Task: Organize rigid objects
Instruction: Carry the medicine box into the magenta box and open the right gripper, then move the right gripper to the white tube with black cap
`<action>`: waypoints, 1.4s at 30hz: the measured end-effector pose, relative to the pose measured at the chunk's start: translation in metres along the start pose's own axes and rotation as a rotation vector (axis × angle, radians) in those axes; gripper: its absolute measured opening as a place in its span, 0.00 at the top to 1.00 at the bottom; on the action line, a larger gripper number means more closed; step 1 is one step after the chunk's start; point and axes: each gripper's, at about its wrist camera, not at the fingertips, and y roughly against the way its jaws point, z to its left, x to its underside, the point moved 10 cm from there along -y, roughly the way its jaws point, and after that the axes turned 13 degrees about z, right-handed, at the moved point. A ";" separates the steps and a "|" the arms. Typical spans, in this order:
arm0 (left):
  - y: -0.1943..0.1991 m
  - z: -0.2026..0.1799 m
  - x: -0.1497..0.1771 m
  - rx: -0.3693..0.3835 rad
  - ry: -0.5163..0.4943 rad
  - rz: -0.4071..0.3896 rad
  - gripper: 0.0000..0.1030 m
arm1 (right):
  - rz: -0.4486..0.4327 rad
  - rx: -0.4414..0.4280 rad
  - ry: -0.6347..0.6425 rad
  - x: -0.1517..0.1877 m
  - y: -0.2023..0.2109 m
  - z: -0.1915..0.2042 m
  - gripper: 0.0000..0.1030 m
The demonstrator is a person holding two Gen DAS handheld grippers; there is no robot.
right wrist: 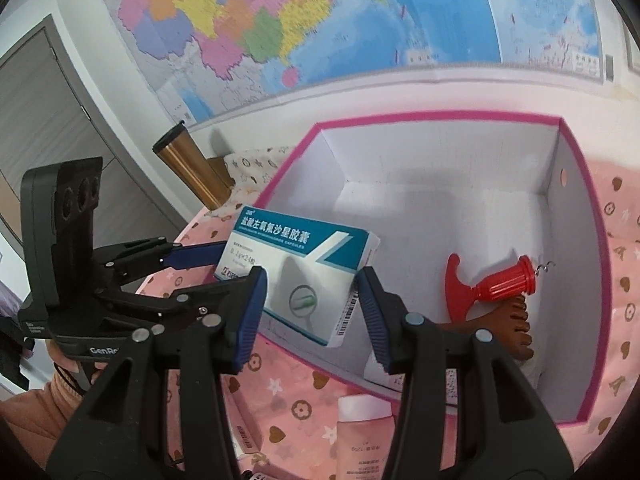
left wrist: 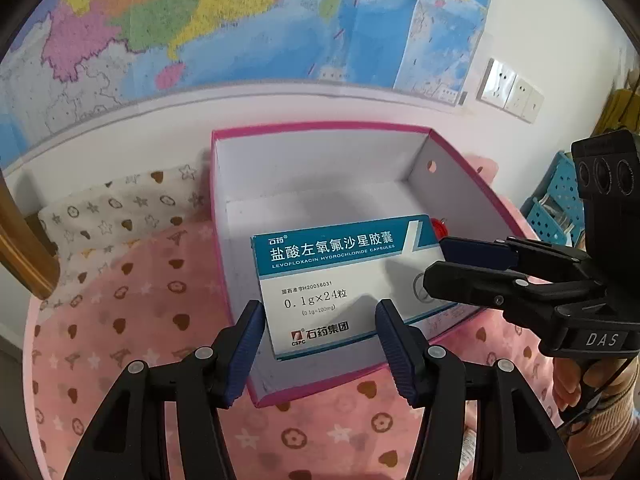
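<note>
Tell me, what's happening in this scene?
A person with two handheld grippers is tidying items into a pink-rimmed box. A teal-and-white medicine carton hangs tilted over its near edge, with the left gripper and right gripper both flanking it. Which one bears it is unclear. A red corkscrew already lies inside.

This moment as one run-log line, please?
levofloxacin capsule box | tilted over pink-rimmed box | between fingers of left gripper and right gripper | holder unclear

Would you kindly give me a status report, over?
Left gripper and right gripper flank medicine box, grip unclear. It tilts over pink tray. Inside, red corkscrew, apart from it.
</note>
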 end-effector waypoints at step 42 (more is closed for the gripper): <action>0.037 -0.053 0.055 0.062 -0.123 -0.189 0.38 | -0.045 -0.036 -0.011 0.063 0.047 -0.001 0.51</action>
